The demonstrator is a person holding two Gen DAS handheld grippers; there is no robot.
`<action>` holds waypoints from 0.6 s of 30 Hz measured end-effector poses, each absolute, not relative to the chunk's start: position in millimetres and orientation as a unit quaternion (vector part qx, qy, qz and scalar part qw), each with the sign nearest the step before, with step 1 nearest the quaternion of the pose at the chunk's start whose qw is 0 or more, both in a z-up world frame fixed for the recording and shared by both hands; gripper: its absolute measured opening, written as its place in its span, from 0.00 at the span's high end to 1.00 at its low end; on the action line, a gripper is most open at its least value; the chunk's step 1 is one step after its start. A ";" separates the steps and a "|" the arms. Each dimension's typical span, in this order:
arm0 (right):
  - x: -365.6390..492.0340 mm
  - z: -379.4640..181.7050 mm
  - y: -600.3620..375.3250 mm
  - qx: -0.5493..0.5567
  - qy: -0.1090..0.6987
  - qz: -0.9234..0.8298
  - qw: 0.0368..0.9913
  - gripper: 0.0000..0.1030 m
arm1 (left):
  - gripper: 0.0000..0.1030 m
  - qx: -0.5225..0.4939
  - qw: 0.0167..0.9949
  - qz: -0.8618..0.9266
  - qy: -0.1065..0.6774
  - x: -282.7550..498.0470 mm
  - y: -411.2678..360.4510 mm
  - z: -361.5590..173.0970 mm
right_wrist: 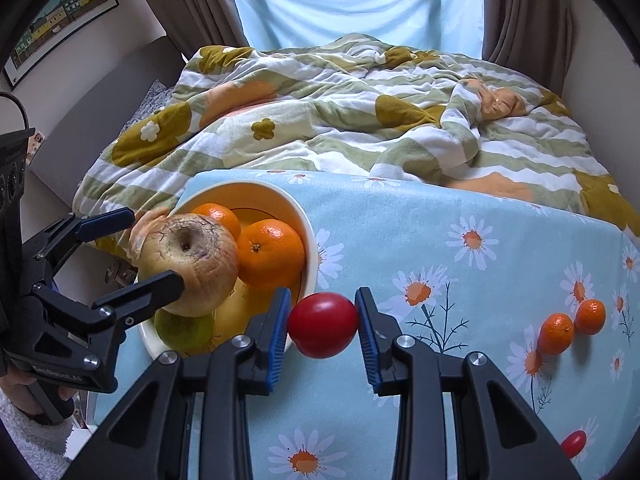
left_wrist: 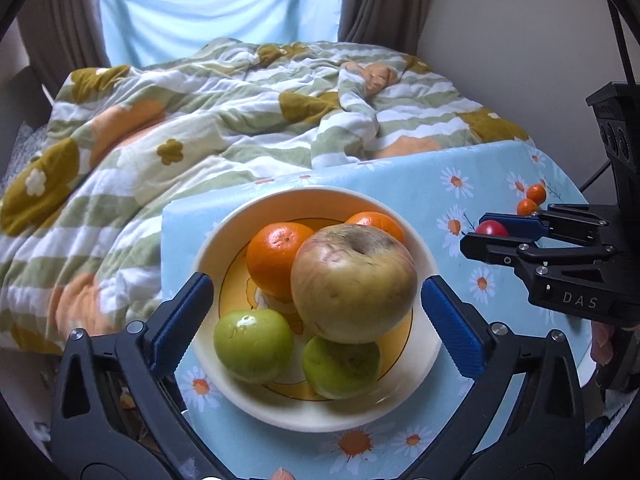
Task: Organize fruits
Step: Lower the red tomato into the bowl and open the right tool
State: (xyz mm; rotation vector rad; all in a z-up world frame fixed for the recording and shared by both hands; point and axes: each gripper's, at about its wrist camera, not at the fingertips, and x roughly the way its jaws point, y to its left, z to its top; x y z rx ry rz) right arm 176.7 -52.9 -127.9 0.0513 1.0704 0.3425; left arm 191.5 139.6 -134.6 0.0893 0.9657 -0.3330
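The left gripper (left_wrist: 316, 312) stands released, wide around the big apple (left_wrist: 354, 282) that rests on the fruits in the bowl (left_wrist: 424, 258) near the tablecloth's (right_wrist: 420, 224) left edge. The right gripper (right_wrist: 322, 322) grasps a red tomato (right_wrist: 322, 325) just beside the bowl.

Bare daisy-print worktop (right_wrist: 460, 216) lies open between the heaped white ceramic fruit bowl (right_wrist: 310, 236) and two small orange mandarins (right_wrist: 572, 326).

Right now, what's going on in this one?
A person is sorting fruit into a bowl using two tools. The left hand-held gripper is open around the big apple, which sits on the pile in the bowl, pads clear of it. The right hand-held gripper is shut on a red tomato beside the bowl. Two small oranges wait on the cloth.
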 end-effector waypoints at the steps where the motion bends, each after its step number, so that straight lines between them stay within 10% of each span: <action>1: 177.4 -127.4 -52.1 0.022 0.508 0.164 0.846 0.70 | 0.00 0.041 0.872 -0.157 0.463 188.9 142.2 -134.0; 18: 175.7 -148.0 -24.6 0.009 0.519 0.233 0.823 0.70 | 0.00 0.007 0.870 -0.105 0.481 154.5 176.3 -139.2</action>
